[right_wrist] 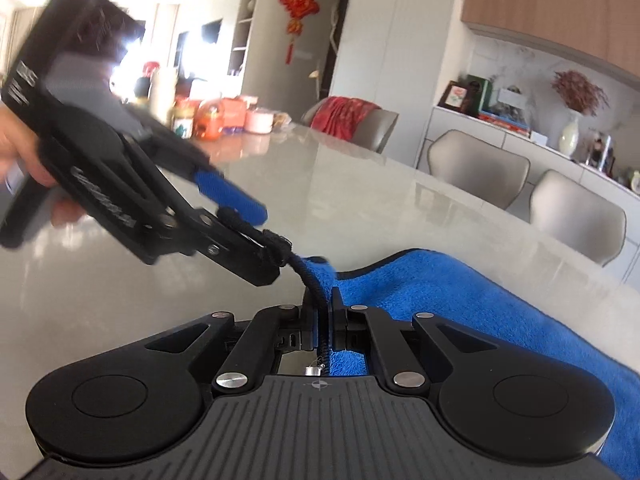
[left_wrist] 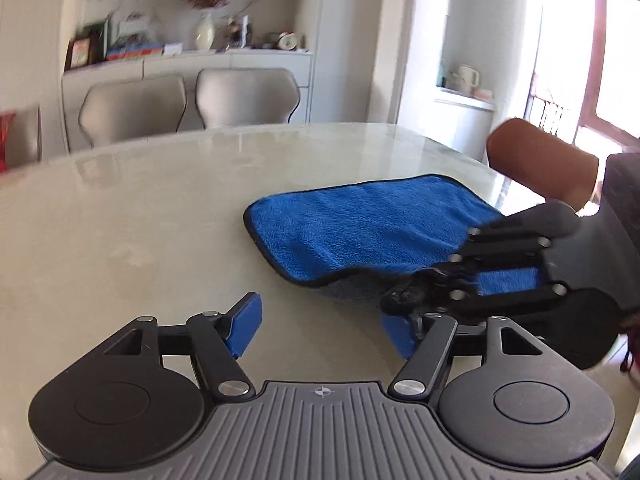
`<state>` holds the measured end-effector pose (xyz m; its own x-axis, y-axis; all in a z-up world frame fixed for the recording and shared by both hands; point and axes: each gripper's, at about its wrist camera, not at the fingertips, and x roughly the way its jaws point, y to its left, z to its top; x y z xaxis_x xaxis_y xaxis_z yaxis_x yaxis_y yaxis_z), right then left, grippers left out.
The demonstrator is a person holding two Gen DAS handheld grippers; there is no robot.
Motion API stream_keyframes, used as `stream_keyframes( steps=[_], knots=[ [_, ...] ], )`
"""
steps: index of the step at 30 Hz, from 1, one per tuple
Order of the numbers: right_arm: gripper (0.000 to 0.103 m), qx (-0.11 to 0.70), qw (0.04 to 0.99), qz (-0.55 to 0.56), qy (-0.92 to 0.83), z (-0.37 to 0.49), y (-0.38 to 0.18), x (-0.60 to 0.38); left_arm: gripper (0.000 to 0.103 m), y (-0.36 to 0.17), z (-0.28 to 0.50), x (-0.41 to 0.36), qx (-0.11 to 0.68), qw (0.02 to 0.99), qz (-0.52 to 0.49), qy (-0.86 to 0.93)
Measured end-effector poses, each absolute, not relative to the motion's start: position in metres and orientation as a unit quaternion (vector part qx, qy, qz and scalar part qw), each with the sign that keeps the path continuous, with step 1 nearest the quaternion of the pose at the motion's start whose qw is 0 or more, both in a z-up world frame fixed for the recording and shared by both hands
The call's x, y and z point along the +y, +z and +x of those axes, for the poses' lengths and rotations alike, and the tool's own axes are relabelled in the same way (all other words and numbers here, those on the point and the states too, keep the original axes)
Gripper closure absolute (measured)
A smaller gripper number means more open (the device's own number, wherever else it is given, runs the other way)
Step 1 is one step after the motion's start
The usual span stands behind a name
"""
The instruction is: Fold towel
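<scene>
A blue towel (left_wrist: 360, 224) with a dark edge lies on the pale table (left_wrist: 140, 208), its near corner lifted to show a grey underside. My right gripper (right_wrist: 322, 312) is shut on the towel's near edge (right_wrist: 420, 288); it shows from the side in the left wrist view (left_wrist: 404, 296). My left gripper (left_wrist: 324, 326) is open and empty, just left of that corner, its blue pads (left_wrist: 244, 326) wide apart. It shows in the right wrist view (right_wrist: 256, 232), held by a hand just left of my right gripper.
Grey chairs (left_wrist: 244, 96) stand along the table's far side, a brown chair back (left_wrist: 540, 160) at the right. Bottles and jars (right_wrist: 208, 116) crowd the table's far end. A shelf unit (left_wrist: 188, 56) lines the wall.
</scene>
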<state>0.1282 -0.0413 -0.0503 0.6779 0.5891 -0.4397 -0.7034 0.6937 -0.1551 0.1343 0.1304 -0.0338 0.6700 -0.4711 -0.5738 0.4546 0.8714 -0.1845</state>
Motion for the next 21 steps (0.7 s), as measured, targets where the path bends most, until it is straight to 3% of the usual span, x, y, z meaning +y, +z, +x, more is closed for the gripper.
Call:
stream_keyframes(
  steps=[7, 21],
  knots=[
    [0.098, 0.176, 0.905, -0.145, 0.358, 0.130, -0.046, -0.054, 0.017, -0.048, 0.196, 0.154, 0.361, 0.883, -0.175, -0.242],
    [0.098, 0.159, 0.905, -0.136, 0.370, 0.132, -0.044, -0.059, 0.013, -0.078, 0.267, 0.141, 0.436, 0.829, -0.268, -0.223]
  ],
)
